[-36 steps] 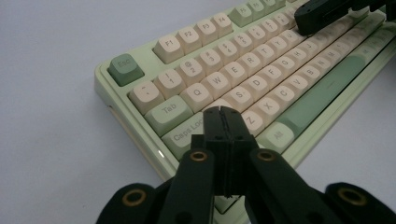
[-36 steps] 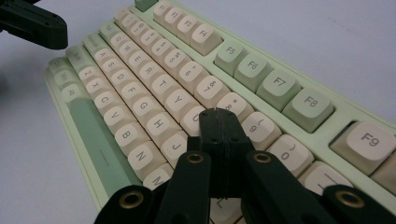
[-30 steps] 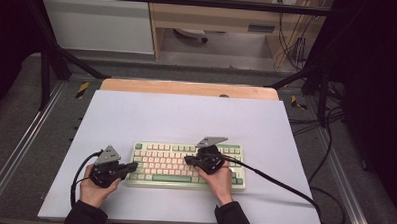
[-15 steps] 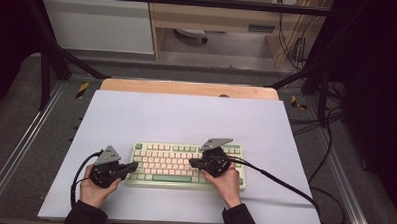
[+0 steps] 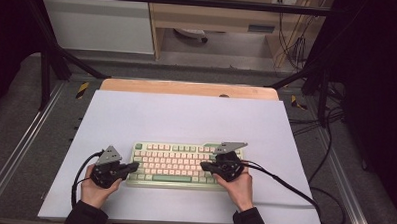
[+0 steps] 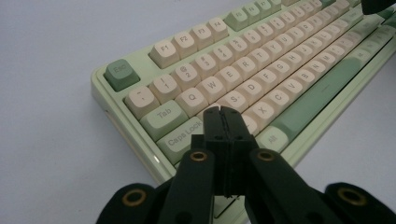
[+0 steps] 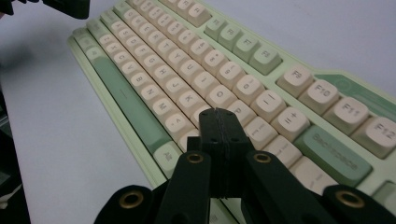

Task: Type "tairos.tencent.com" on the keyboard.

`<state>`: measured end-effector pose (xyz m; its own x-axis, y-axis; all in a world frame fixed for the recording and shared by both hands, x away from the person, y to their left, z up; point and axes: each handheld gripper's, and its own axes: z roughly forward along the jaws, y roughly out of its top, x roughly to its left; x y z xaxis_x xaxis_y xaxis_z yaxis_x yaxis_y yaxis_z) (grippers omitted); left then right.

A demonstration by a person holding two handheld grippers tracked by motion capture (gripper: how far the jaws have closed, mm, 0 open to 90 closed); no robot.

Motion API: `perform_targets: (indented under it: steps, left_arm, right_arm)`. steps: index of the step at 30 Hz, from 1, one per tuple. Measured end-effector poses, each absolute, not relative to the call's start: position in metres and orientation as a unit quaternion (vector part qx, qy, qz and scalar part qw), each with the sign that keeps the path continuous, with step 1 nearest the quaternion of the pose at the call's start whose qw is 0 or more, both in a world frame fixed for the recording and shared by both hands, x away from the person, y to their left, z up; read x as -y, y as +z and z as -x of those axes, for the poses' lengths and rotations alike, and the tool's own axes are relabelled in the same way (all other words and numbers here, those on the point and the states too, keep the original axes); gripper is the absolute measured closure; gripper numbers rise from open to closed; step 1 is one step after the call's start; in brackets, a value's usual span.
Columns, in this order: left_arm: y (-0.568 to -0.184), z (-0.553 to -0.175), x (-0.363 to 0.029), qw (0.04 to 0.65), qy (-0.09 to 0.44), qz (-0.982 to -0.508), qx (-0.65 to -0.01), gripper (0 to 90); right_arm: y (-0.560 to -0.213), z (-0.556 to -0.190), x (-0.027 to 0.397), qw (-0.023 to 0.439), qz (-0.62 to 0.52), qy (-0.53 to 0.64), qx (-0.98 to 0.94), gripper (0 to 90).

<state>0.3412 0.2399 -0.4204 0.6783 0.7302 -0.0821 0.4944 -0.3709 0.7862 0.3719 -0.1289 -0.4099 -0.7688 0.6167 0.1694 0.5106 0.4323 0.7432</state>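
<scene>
A pale green keyboard (image 5: 184, 164) with cream keys lies on the white table near the front edge. My left gripper (image 5: 134, 166) sits at the keyboard's left end, jaws shut with nothing between them. In the left gripper view its tip (image 6: 220, 111) hovers over the keys beside Caps Lock (image 6: 183, 136). My right gripper (image 5: 204, 166) rests over the keyboard's right part, also shut and empty. Its tip (image 7: 219, 113) points at the keys (image 7: 243, 112) left of Backspace (image 7: 334, 154).
The white table top (image 5: 186, 116) stretches bare behind the keyboard, with a wooden strip (image 5: 187, 88) along the far edge. A black cable (image 5: 284, 185) trails right from the right gripper. Metal frame rails (image 5: 20, 146) flank the table.
The right gripper has shifted a little to the right along the keyboard. The left gripper has stayed in place.
</scene>
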Motion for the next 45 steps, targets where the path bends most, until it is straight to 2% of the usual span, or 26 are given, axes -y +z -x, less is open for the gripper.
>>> perform_targets:
  steps: [15,32,45]
  left_arm:
    - [-0.413,-0.344,-0.229,0.415,0.144,-0.817,-0.374,90.0]
    - [-0.397,-0.359,-0.199,0.412,0.15,-0.824,-0.359,90.0]
    - [-0.408,-0.376,-0.171,0.399,0.146,-0.832,-0.358,90.0]
  right_arm:
    - [-0.415,-0.36,0.163,0.068,-0.355,0.422,-0.831,90.0]
    - [-0.417,-0.356,0.169,0.069,-0.356,0.422,-0.831,90.0]
    - [-0.418,-0.356,0.168,0.067,-0.353,0.423,-0.832,90.0]
